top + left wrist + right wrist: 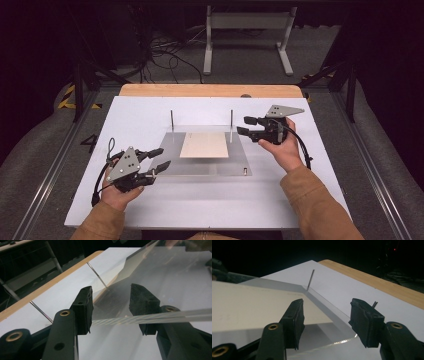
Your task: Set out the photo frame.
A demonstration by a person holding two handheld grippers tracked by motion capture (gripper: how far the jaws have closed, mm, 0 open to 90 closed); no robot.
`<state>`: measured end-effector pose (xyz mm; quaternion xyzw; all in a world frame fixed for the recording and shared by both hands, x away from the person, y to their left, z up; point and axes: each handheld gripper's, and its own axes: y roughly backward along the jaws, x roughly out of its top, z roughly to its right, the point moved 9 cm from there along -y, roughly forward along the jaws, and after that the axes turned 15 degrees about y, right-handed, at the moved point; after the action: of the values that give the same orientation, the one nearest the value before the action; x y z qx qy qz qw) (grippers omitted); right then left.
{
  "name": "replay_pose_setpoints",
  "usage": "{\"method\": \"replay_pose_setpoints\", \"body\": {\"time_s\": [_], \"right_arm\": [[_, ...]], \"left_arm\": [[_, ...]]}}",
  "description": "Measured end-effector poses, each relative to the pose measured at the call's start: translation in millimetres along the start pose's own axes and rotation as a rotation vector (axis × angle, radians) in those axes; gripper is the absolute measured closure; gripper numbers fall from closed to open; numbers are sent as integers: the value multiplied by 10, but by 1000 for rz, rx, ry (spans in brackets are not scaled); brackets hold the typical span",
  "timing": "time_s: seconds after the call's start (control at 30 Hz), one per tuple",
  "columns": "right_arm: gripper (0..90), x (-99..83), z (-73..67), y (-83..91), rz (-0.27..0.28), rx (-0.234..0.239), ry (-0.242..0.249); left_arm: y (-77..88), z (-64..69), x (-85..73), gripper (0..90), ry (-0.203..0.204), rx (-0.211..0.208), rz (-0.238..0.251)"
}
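Note:
A clear acrylic plate [200, 167] lies on the white board [130, 200], with a beige sheet [205, 145] on its middle. Two thin metal rods, one left [172, 120] and one right [231, 119], stand upright at its far corners. My left gripper [164, 157] is open at the plate's left front edge. In the left gripper view that edge [120, 321] runs across the gap between the jaws of the left gripper [111, 307], and no pad presses on it. My right gripper [242, 125] hangs open just right of the right rod. The right gripper [325, 317] is empty and faces the beige sheet [249, 307] and a rod [310, 280].
The wooden table edge [210, 90] shows behind the white board. A small metal peg [245, 171] lies near the plate's front right corner. Beyond the table are cables on the floor and a white stand [247, 30]. Dark rails run along both sides.

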<state>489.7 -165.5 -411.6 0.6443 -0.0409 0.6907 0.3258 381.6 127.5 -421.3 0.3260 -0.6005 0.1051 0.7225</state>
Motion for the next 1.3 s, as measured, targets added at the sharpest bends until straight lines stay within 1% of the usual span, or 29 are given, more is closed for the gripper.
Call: {"method": "replay_pose_setpoints", "body": {"time_s": [0.07, 0.1, 0.13, 0.2, 0.27, 0.33, 0.43, 0.53, 0.57, 0.6, 0.63, 0.8, 0.93, 1.0, 1.03, 1.1, 1.2, 1.3], "right_arm": [[433, -24, -22, 82, -2, -16, 22], [431, -33, -39, 122, 2, -19, 27], [429, -38, -65, 161, 8, -19, 30], [429, -53, -114, 223, 5, -24, 51], [429, -64, -187, 282, 2, -25, 89], [428, -70, -260, 331, 0, -21, 124], [422, -73, -350, 391, 0, -14, 159], [433, -76, -401, 428, -6, -14, 199], [432, -78, -407, 437, -10, -20, 215], [432, -73, -417, 445, -7, -23, 221], [431, -57, -432, 449, 5, -21, 227], [421, 75, -555, 417, 57, -11, 271], [420, 187, -617, 320, 97, -2, 289], [426, 216, -626, 268, 106, -5, 299], [448, 238, -636, 210, 115, -11, 307], [464, 244, -642, 184, 118, -13, 313], [556, 269, -660, 116, 135, -24, 342], [564, 281, -676, 68, 137, -23, 362]], "left_arm": [[-2, -19, 37, 529, 2, 5, 13], [-3, -23, 51, 528, 8, 5, 17], [-3, -32, 64, 528, 5, 6, 21], [-6, -37, 82, 529, 11, 6, 26], [-6, -44, 100, 528, 18, 10, 30], [-7, -56, 120, 528, 16, 16, 33], [-13, -67, 150, 528, 22, 25, 43], [-19, -77, 183, 528, 29, 37, 50], [-18, -88, 196, 527, 21, 41, 49], [-24, -87, 210, 527, 32, 43, 57], [-24, -94, 222, 527, 31, 47, 58], [-41, -116, 292, 526, 38, 57, 76], [-52, -118, 318, 525, 51, 54, 85], [-54, -119, 322, 525, 52, 50, 86], [-55, -123, 325, 524, 48, 51, 88], [-54, -124, 323, 524, 47, 51, 87], [-56, -122, 323, 525, 52, 51, 91], [-53, -128, 324, 525, 46, 53, 90]]}}
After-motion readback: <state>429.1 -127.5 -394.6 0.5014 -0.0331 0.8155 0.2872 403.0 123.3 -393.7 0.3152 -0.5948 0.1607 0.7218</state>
